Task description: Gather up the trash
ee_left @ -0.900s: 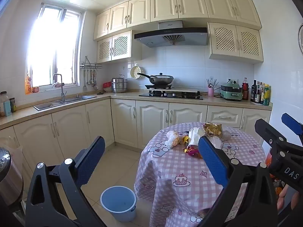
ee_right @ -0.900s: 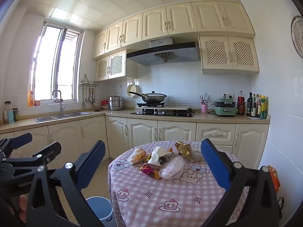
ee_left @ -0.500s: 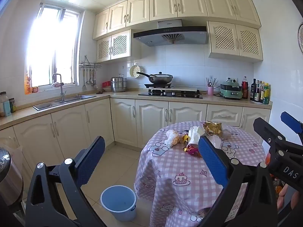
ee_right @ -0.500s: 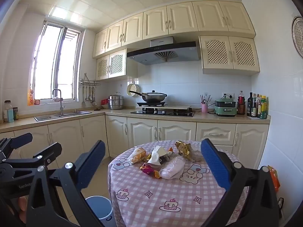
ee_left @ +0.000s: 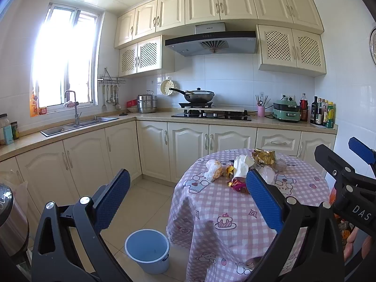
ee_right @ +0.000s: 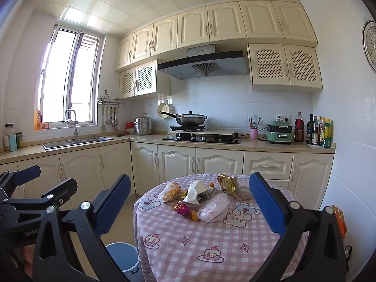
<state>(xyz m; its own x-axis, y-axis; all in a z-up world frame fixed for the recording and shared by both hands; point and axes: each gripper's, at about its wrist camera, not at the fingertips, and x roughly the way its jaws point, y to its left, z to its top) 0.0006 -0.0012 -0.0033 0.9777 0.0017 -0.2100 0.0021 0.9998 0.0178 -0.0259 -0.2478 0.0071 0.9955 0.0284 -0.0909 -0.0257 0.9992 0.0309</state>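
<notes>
Both tools were held wide apart and carried nothing. The left tool (ee_left: 188, 192) was aimed a little downward, and the right tool (ee_right: 188, 195) was level. Both faced the round surface (ee_right: 211, 242) with the pink checked cloth, and neither had reached it yet.

The trash lay in one loose group near the far middle of that surface: a pale pink bag (ee_right: 215, 206), a white paper piece (ee_right: 192, 192), a gold foil wrapper (ee_right: 226, 183), an orange snack bag (ee_right: 170, 191) and a small red and gold candy wrapper (ee_right: 183, 210). Several pieces touched or overlapped. The blue bin (ee_left: 147, 250) stood on the floor, just beside the hanging cloth on the left.

The step in hand seemed to be the approach. To do it well, I would take the nearest free piece first, probably the candy wrapper or the pink bag, so the rest is not pushed away. The pads should come low and close on the wrapper only, not on the cloth. The left tool was closer to the bin, so it suited the dropping.
</notes>
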